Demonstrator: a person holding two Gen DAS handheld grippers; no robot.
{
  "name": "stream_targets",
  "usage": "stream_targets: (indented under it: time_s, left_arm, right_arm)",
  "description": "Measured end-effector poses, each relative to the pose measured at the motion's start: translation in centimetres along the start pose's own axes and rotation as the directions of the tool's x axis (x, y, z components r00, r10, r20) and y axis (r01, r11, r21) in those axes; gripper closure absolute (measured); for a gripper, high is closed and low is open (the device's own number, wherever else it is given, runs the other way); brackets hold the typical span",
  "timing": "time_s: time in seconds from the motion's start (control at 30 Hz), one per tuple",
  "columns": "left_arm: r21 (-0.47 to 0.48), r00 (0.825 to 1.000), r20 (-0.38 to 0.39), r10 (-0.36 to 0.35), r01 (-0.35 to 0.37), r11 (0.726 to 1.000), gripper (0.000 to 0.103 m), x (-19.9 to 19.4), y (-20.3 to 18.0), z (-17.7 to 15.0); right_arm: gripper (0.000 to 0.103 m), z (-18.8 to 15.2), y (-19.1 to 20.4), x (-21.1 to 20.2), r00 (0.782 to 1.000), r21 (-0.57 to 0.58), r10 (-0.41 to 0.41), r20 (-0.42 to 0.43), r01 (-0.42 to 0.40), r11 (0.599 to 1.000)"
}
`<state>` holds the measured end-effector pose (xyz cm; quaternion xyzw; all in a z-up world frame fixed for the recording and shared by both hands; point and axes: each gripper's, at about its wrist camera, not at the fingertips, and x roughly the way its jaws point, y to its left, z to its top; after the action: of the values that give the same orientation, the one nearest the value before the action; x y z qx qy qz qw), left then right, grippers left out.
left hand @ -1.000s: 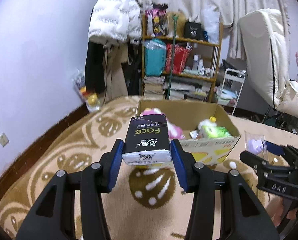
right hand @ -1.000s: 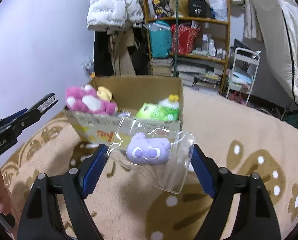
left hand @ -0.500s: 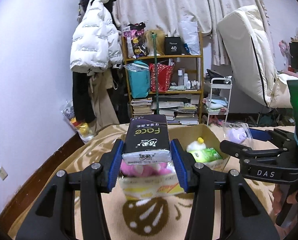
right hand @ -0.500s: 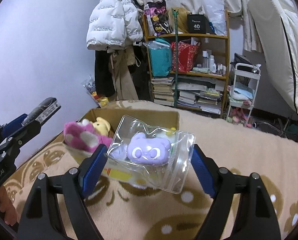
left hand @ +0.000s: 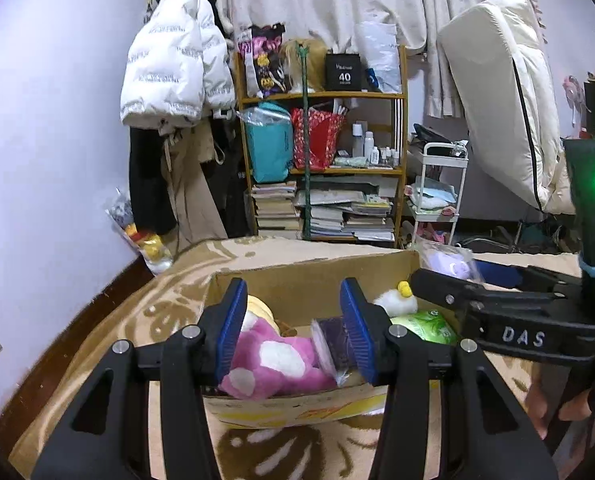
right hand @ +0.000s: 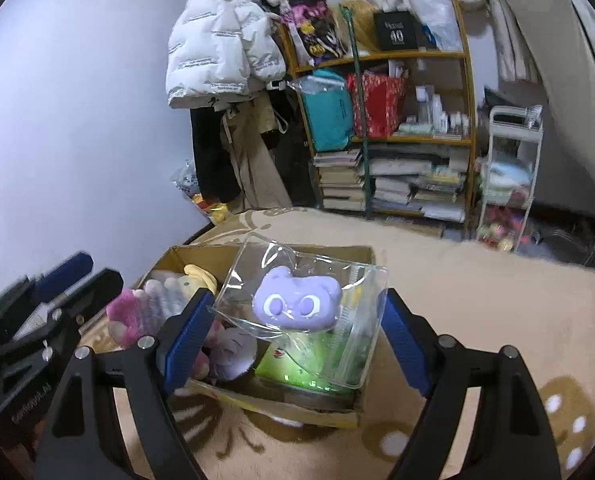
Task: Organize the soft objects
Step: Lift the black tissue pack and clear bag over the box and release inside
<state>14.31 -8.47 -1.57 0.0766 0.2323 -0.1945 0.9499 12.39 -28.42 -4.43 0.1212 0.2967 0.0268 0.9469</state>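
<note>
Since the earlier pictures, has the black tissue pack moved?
Yes. The tissue pack has left the left tool and now lies down inside the cardboard box, beside the pink plush.

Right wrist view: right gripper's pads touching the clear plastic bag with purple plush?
Touching. Right wrist view: right gripper pads press both sides of the clear plastic bag.

place: home bedroom | signs: blanketed bed [right hand: 477, 280], hung puffer jacket [left hand: 177, 64], cluttered bookshelf [left hand: 325, 160], curtains [left hand: 337, 0]
</note>
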Motion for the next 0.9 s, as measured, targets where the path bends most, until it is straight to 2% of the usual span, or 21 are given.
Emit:
stream_targets:
  time_s: [0.13, 0.23, 0.33, 0.37, 0.4, 0.47, 0.6, 0.77, 0.87, 0.9]
  left_arm:
    - [0.013, 1.000, -0.007, 0.016, -0.016, 1.000, 0.056, 0.6, 0.1, -0.1]
    - [-0.006, 1.000, -0.019, 0.018, -0.018, 1.000, 0.047, 0.7, 0.5, -0.4]
    - [0.009, 0.998, -0.022, 0.054, -0.053, 0.999, 0.046, 0.3, 0.7, -0.9]
    - [0.008, 0.998, -0.023, 0.060, -0.060, 0.998, 0.044, 0.0, 0.8, -1.0]
    - [0.000, 0.998, -0.026, 0.060, -0.060, 0.998, 0.036, -0.3, 1.0, -1.1]
    - [-0.015, 0.998, -0.027, 0.058, -0.058, 0.998, 0.026, -0.9, 1.3, -1.2]
    - [0.000, 0.996, -0.019, 0.084, -0.084, 0.996, 0.019, -2.2, 1.6, -1.5]
    - [0.025, 0.995, -0.010, 0.099, -0.098, 0.995, 0.016, -3.9, 1.5, -1.9]
    - [0.014, 0.994, -0.004, 0.112, -0.112, 0.994, 0.005, -5.0, 1.7, -2.3]
    - [0.005, 0.993, 0.001, 0.121, -0.121, 0.993, 0.005, -5.4, 1.9, -2.4]
  right_arm:
    - [0.015, 0.0, -0.9, 1.5, 0.999, 0.047, 0.030, -0.017, -0.029, 0.998]
    - [0.015, 0.1, -1.1, 2.1, 0.998, 0.061, 0.052, -0.023, -0.050, 0.997]
    - [0.015, 0.1, -1.2, 2.3, 0.997, 0.063, 0.071, -0.034, -0.069, 0.996]
    - [0.015, 0.1, -1.2, 2.4, 0.997, 0.063, 0.073, -0.038, -0.070, 0.996]
    - [0.014, 0.0, -1.3, 2.3, 0.996, 0.067, 0.073, -0.041, -0.070, 0.995]
    - [0.003, 0.0, -1.5, 2.2, 0.996, 0.076, 0.079, -0.041, -0.076, 0.994]
    - [0.000, -0.1, -1.9, 1.3, 0.998, 0.089, 0.056, -0.023, -0.053, 0.995]
    - [0.000, 0.2, -1.8, -0.9, 1.000, 0.088, 0.019, -0.012, -0.018, 0.996]
    - [0.000, 0.3, -1.5, -2.3, 1.000, 0.062, -0.011, -0.009, 0.011, 0.998]
    - [0.000, 0.3, -1.4, -2.9, 1.000, 0.054, -0.016, -0.003, 0.016, 0.998]
